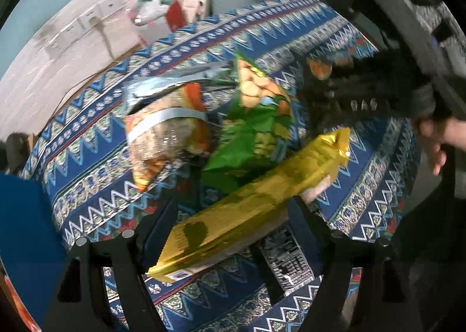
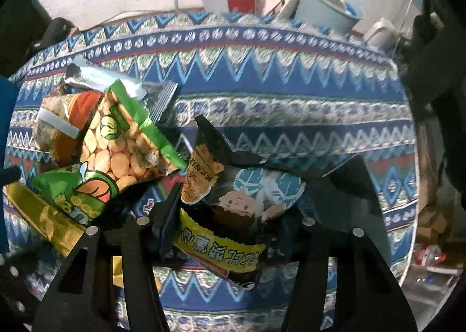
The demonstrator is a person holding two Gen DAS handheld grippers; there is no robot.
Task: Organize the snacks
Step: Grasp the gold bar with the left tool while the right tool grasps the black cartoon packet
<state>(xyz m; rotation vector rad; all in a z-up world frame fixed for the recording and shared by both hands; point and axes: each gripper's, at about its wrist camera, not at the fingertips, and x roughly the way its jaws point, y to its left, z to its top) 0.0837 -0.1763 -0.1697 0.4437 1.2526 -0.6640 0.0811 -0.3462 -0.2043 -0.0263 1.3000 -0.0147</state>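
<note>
Left wrist view: the left gripper (image 1: 230,224) is closed on the gold bag (image 1: 250,209), its fingers pinching the near half while the far end sticks out free above the patterned cloth (image 1: 364,186). Beyond it lie a green bag (image 1: 256,128) and an orange bag (image 1: 166,140), overlapping in a loose heap. The right gripper (image 1: 335,90) shows at far right, blurred, holding a dark packet. The gold bag looks light, crinkly and slick; a grip across its flat middle should hold better than one on the sealed end.

Right wrist view: the right gripper (image 2: 224,215) is closed on the black bag (image 2: 241,195), held above the cloth to the right of the heap. The green bag (image 2: 122,134) lies at left, with the gold bag (image 2: 38,212) near left. The black bag appears puffy and soft, its contents probably brittle, so light pressure at the crimped edge seems wise.
</note>
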